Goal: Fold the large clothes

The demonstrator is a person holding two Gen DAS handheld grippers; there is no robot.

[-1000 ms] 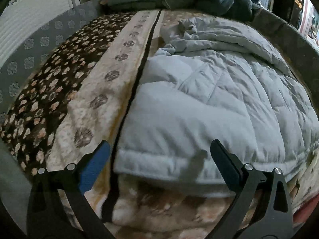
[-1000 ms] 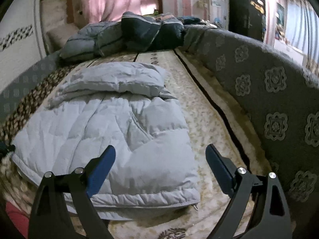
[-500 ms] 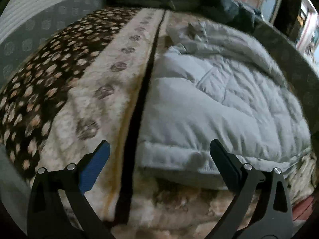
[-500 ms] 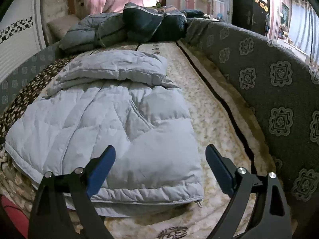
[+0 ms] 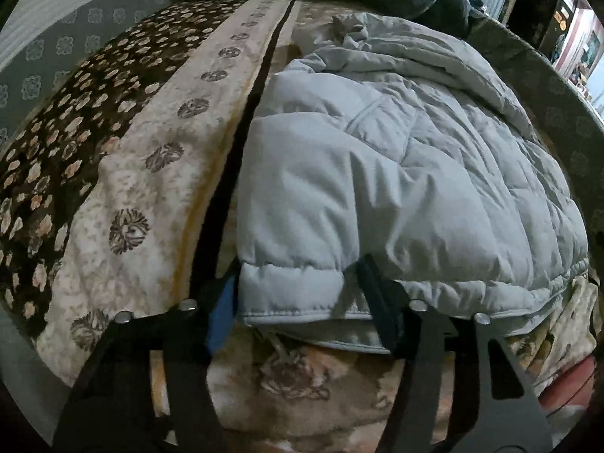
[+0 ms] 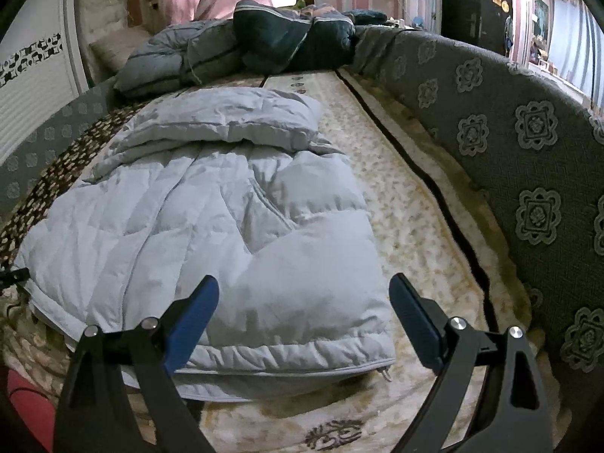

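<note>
A pale grey puffy jacket [image 5: 377, 170] lies spread on the patterned blanket [image 5: 151, 207], its upper part folded back at the far end. My left gripper [image 5: 298, 290] is down at the jacket's near left hem corner. Its jaws are closing with the hem between them, and the fabric bunches beside the right finger. In the right wrist view the same jacket [image 6: 226, 234] fills the middle. My right gripper [image 6: 304, 287] hovers open over its near right hem, holding nothing.
A heap of dark blue and grey padded jackets [image 6: 264, 45] sits at the far end of the bed. A grey flower-patterned padded side [image 6: 528, 173] runs along the right. Bare blanket [image 6: 407, 226] lies between it and the jacket. Something red [image 6: 22, 396] shows below the near edge.
My left gripper has dropped and moved in onto the jacket's near left corner, and its fingers have come closer together around the hem. The right gripper has stayed almost still.
</note>
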